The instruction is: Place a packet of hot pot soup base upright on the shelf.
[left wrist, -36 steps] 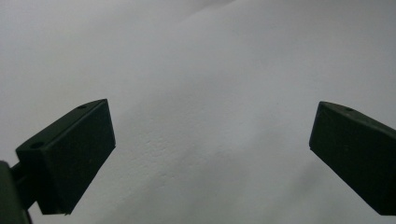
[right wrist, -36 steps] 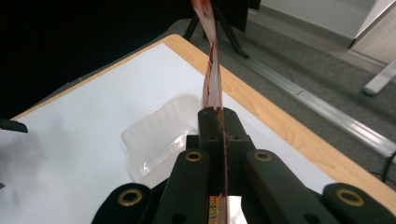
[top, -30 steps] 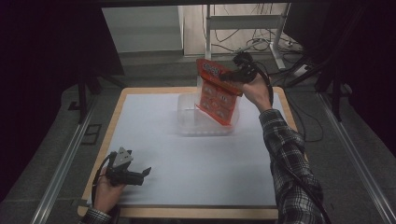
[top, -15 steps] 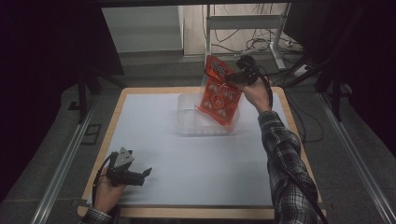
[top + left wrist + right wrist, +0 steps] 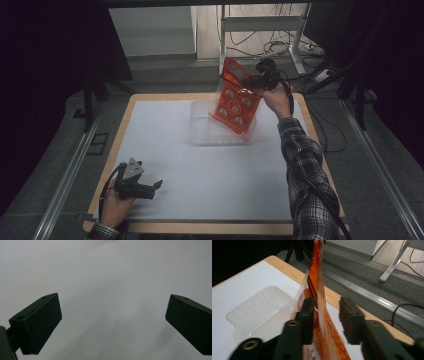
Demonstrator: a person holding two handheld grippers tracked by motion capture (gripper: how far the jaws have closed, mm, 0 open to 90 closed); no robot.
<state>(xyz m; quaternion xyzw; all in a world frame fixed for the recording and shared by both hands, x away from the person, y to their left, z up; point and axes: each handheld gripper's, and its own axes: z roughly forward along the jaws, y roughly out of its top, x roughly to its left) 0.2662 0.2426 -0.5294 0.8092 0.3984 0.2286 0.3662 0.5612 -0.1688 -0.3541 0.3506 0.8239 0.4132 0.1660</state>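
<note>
Orange packet, printed circles, no text legible

Orange packet tilted over clear tray

A clear tray sits toward the far edge of the worktop, right of centre. The packet hangs tilted over the tray's right half, between the jaws of the right gripper. The left gripper lies at the near left corner, well apart from the tray.
</note>
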